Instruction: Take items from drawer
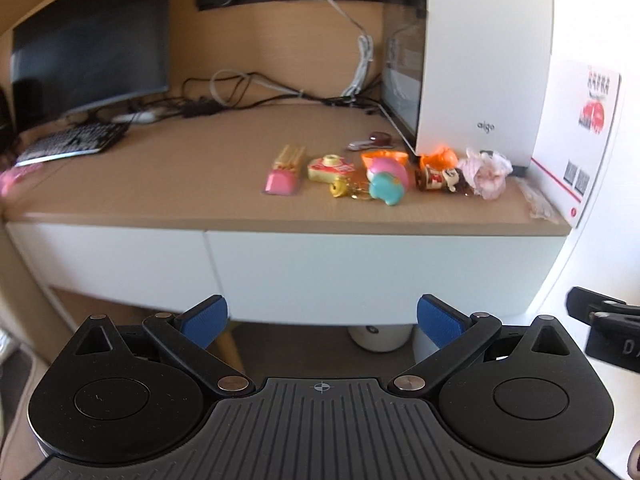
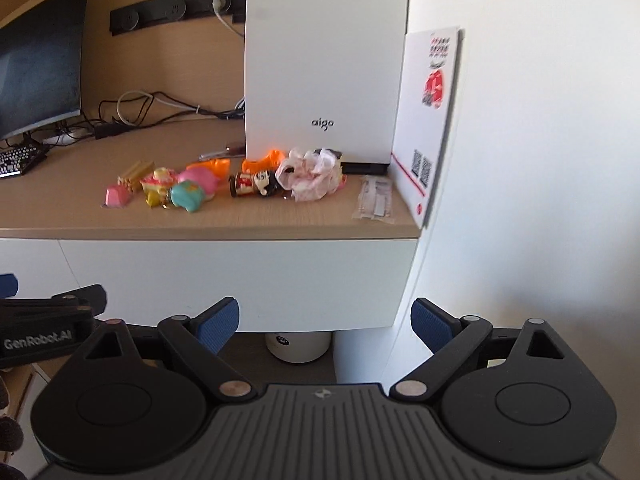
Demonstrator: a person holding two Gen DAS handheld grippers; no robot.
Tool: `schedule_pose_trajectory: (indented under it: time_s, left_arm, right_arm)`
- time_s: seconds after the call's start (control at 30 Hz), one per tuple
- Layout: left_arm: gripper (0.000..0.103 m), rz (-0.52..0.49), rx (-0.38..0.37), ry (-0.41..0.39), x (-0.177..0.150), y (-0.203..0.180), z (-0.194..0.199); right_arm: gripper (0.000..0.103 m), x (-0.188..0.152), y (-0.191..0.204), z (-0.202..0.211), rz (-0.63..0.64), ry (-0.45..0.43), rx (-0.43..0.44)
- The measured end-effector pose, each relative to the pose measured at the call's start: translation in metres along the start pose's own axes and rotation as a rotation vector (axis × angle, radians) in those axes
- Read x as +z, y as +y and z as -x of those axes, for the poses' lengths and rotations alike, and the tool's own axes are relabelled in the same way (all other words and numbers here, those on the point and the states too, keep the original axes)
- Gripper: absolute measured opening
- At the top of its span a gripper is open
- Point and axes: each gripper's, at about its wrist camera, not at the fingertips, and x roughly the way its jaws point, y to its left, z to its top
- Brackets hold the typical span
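Your left gripper (image 1: 322,316) sits at the bottom of its view with the blue pads spread wide and nothing between them; your right gripper (image 2: 325,320) is likewise spread and empty. Both face the white drawer front (image 1: 360,272) under the desk edge, which is shut flush in both views.

The small items lie in a row on the wooden desktop (image 1: 180,168), right of centre in the left view: a pink and yellow fries toy (image 1: 285,174), a yellow camera-shaped toy (image 1: 330,168), a pink and teal squishy (image 1: 386,180) with orange pieces just behind it, a small figure (image 1: 438,178) lying on its side, and a crumpled pink and white scrunchie (image 1: 486,172). A clear packet (image 2: 374,198) lies near the desk's right end.

Behind them a white computer case (image 1: 484,60) stands upright, with a printed card (image 2: 430,120) leaning at the wall. Upper left you have a dark monitor (image 1: 92,36), a keyboard (image 1: 72,142) and tangled cables (image 1: 240,92). A white round bin (image 2: 298,344) stands under the desk.
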Motion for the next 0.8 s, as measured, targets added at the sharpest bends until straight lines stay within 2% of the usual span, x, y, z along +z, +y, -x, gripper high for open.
schedule_pose_trajectory:
  time_s: [0.17, 0.3, 0.53, 0.8]
  left_arm:
    - [0.103, -0.018, 0.022, 0.013, 0.002, 0.007, 0.033]
    - [0.103, -0.022, 0.02, 0.035, -0.002, 0.009, 0.044]
    - [0.103, 0.009, 0.03, 0.055, -0.001, 0.01, 0.043]
    - [0.103, -0.002, 0.026, 0.047, 0.005, 0.004, 0.04]
  right_arm:
    - [0.094, 0.005, -0.015, 0.03, -0.06, 0.044, 0.005]
    - [0.094, 0.0, -0.015, 0.038, -0.057, 0.073, 0.005]
    - [0.094, -0.003, -0.008, 0.03, 0.027, 0.126, 0.008]
    - [0.094, 0.002, -0.009, 0.029, 0.011, 0.122, 0.032]
